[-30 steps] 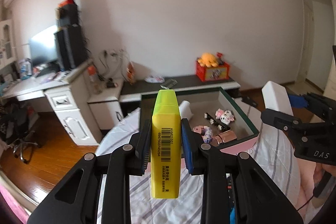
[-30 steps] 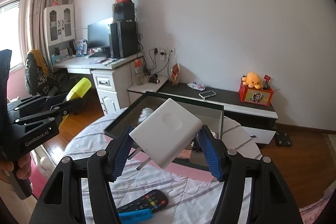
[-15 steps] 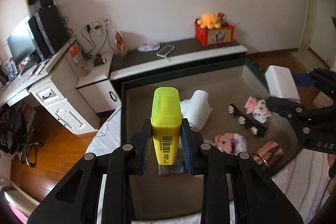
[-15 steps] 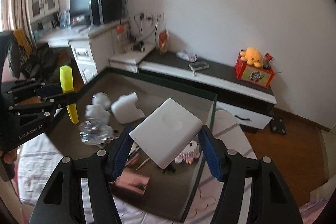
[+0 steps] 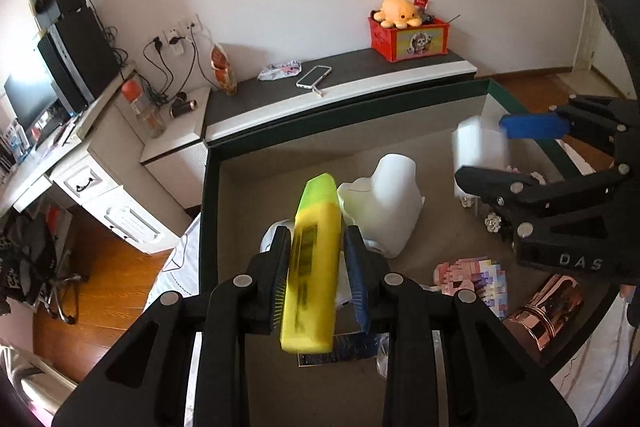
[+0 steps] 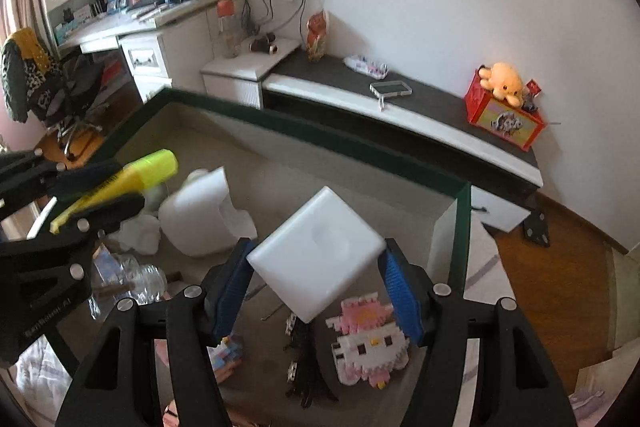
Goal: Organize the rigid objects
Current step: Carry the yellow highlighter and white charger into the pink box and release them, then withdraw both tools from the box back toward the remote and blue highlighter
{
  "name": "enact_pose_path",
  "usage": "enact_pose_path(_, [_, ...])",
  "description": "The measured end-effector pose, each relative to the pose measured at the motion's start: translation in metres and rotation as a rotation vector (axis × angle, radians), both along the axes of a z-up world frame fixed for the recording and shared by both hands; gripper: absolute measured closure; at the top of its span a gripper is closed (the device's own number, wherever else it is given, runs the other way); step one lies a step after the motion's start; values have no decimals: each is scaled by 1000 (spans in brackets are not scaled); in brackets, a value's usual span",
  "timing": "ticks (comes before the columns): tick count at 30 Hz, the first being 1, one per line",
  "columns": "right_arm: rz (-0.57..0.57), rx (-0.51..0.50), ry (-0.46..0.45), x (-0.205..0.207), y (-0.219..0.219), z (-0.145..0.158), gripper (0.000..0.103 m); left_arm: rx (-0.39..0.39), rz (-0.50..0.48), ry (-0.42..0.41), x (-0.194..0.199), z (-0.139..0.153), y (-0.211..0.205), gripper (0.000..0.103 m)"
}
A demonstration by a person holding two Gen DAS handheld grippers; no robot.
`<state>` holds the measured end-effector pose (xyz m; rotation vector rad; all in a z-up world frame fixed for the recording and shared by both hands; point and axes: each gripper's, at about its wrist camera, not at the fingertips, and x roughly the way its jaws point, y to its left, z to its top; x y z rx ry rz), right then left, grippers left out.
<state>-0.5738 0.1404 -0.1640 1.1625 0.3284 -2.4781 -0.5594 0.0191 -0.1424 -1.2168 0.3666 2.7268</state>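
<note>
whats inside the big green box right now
In the green box: a white jug, a pink block cat, a copper cup, a clear bottle. The grippers cover the rest.

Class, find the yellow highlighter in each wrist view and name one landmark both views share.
Left wrist: the yellow highlighter stands centre, between the left gripper jaws.
Right wrist: it lies at far left, tip pointing right.
Shared landmark: the orange plush octopus on its red box.

Highlighter (image 5: 314, 259) is glossy yellow plastic, the charger block (image 6: 318, 253) smooth matt white plastic. At 4 o'clock in the left view there's a shiny rose-gold metallic cup (image 5: 546, 311). Box floor (image 5: 280, 179) looks matt, feltlike.
</note>
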Motion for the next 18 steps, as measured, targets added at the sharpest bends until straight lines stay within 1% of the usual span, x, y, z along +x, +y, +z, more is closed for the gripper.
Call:
enact_pose_path(1, [0,-13,11,2,1,3,37,11,-2,5,2,2,0,67])
enact_pose_path(2, [0,-19,18,2,-1,6,36,20,-5,6,5,4,0,56])
enact_pose_path(3, [2,-26,28,5,-1,9,28,24,-5,12,8,7,-1,47])
enact_pose_path(4, [-1,-29,40,9,-1,14,21,27,-6,29,13,12,-2,41])
enact_pose_path(5, [-3,-31,59,13,-1,18,21,29,-10,47,18,17,-2,27])
enact_pose_path(7, [-1,-40,83,22,-2,28,21,21,1,96,34,28,-3,12])
enact_pose_path(9, [-6,-52,113,31,-1,38,20,30,-6,146,54,42,-5,9])
enact_pose_path(11, [-12,-56,155,47,2,50,15,40,0,178,72,53,-9,1])
enact_pose_path(12, [-15,-63,172,52,3,55,9,39,10,206,82,59,-11,0])
enact_pose_path(13, [-17,-76,191,60,5,61,0,46,19,240,95,66,-14,0])
enact_pose_path(18, [-22,-136,288,111,12,89,0,95,61,361,154,90,-30,0])
